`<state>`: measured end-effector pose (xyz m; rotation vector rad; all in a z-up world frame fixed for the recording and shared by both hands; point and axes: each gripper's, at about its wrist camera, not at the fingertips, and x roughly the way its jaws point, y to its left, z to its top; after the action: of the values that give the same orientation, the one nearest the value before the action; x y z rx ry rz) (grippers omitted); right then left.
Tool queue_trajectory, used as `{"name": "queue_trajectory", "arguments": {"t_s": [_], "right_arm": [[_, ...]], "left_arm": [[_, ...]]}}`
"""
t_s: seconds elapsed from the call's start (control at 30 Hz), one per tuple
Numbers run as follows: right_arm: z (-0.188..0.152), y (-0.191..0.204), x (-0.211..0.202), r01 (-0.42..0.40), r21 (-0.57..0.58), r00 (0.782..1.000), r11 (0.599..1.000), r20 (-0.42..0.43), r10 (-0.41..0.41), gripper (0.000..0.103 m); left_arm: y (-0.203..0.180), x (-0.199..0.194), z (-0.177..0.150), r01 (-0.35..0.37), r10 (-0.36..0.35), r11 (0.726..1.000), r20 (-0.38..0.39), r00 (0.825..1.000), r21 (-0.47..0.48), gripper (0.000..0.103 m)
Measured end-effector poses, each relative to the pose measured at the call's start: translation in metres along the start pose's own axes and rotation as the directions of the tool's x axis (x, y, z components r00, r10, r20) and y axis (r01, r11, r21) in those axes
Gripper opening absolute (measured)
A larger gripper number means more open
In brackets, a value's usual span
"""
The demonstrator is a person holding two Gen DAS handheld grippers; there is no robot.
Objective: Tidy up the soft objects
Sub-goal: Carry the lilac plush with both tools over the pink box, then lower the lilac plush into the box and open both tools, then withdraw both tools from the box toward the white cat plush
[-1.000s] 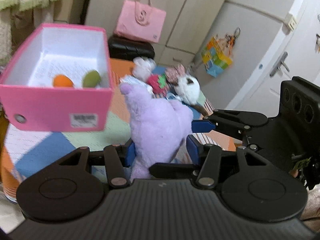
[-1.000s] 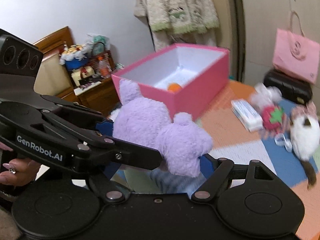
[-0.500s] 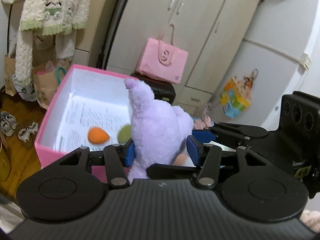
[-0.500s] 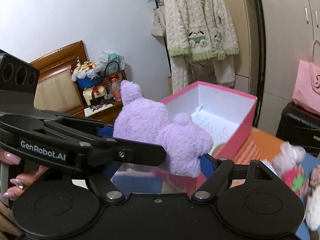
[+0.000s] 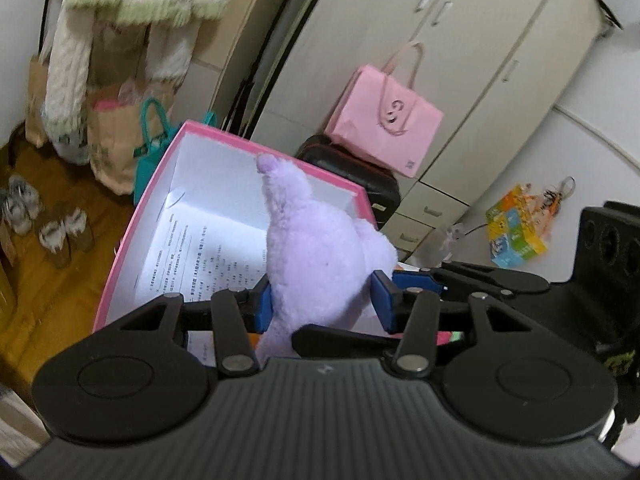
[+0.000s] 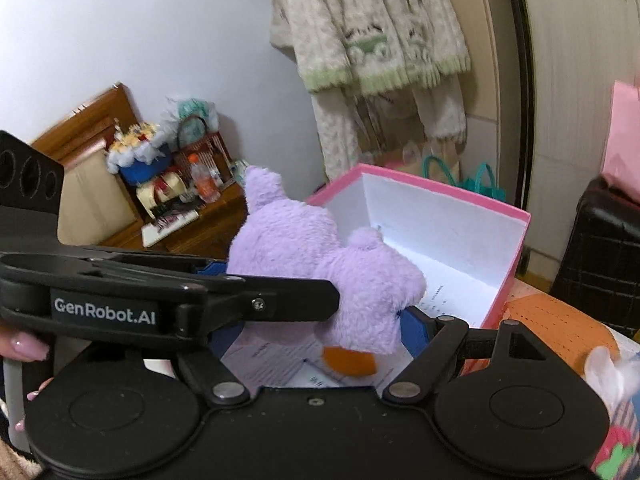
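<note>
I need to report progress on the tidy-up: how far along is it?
Done: an orange soft piece already lies in the pink box.
In hand: the purple plush sits between both hand-held grippers, left closing on it and right gripping it, above the box.
Left: a white plush and a red plush lie outside it.

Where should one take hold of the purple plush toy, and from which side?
Grip the purple plush toy around its thick middle, coming from its lower end with one pad on each flank. The body is broad and squashy; the upright ear is too narrow.
</note>
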<state>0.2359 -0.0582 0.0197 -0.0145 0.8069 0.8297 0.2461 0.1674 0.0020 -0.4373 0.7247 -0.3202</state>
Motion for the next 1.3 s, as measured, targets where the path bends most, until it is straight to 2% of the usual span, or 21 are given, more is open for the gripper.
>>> {"name": "queue_trajectory", "arguments": {"t_s": [0.17, 0.5, 0.63, 0.7, 0.8, 1.07, 1.3], "right_arm": [[0.011, -0.014, 0.032, 0.025, -0.016, 0.997, 1.000, -0.067, -0.026, 0.084], [0.020, -0.024, 0.065, 0.071, -0.070, 0.987, 0.995, -0.142, -0.080, 0.085], [0.021, -0.024, 0.068, 0.090, -0.088, 0.983, 0.992, -0.150, -0.103, 0.085], [0.021, -0.019, 0.071, 0.122, -0.132, 0.978, 0.984, -0.155, -0.142, 0.086], [0.016, -0.015, 0.069, 0.153, -0.184, 0.971, 0.971, -0.156, -0.182, 0.086], [0.003, -0.012, 0.044, 0.179, -0.193, 0.974, 0.965, -0.106, -0.202, 0.087], [-0.008, 0.001, -0.007, 0.159, -0.170, 0.983, 0.973, -0.063, -0.172, 0.087]], "left_arm": [[0.017, 0.026, 0.008, -0.017, 0.015, 0.998, -0.037, 0.999, -0.059, 0.047], [0.015, 0.051, 0.017, -0.104, 0.101, 0.994, -0.102, 0.990, -0.027, 0.047], [0.010, 0.048, 0.020, -0.157, 0.157, 0.988, -0.093, 0.983, 0.007, 0.050], [0.004, 0.042, 0.020, -0.196, 0.201, 0.978, -0.075, 0.977, 0.064, 0.050], [-0.007, 0.022, 0.016, -0.245, 0.246, 0.962, 0.000, 0.969, 0.117, 0.053], [-0.019, -0.024, 0.005, -0.208, 0.208, 0.964, 0.016, 0.978, 0.166, 0.055], [-0.039, -0.060, -0.014, -0.174, 0.181, 0.956, -0.007, 0.983, 0.235, 0.056]]}}
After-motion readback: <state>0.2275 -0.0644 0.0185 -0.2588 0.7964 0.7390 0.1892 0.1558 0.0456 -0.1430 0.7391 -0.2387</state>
